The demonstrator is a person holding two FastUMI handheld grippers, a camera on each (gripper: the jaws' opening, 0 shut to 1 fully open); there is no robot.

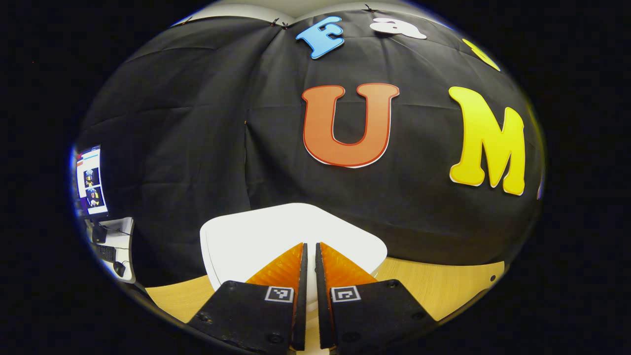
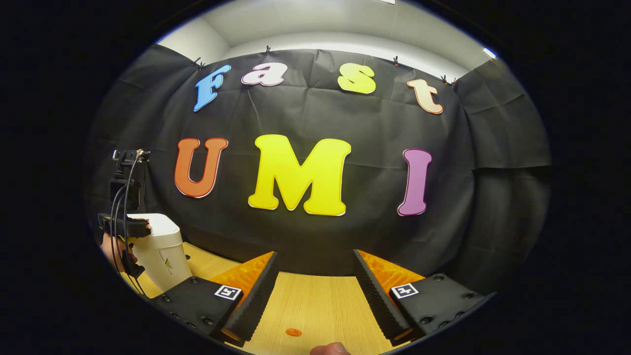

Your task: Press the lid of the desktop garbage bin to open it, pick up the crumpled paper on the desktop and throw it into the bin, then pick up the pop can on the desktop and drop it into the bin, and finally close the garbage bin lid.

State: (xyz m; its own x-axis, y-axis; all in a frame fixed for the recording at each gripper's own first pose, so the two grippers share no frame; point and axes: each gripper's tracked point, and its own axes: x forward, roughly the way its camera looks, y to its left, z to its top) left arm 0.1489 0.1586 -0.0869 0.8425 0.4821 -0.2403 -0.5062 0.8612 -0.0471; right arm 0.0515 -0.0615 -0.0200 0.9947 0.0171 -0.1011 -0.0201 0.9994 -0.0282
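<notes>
The white garbage bin stands right in front of my left gripper, whose shut fingers point over its flat lid with nothing between them. I cannot tell whether the tips touch the lid. In the right gripper view the same bin stands at the far left on the wooden table, lid down, with the left gripper and the hand holding it at its top. My right gripper stands open above the table, nothing between its fingers.
The wooden table runs up to the black cloth wall. A small orange spot lies on it near my right gripper. A monitor and a side desk with a keyboard stand far left.
</notes>
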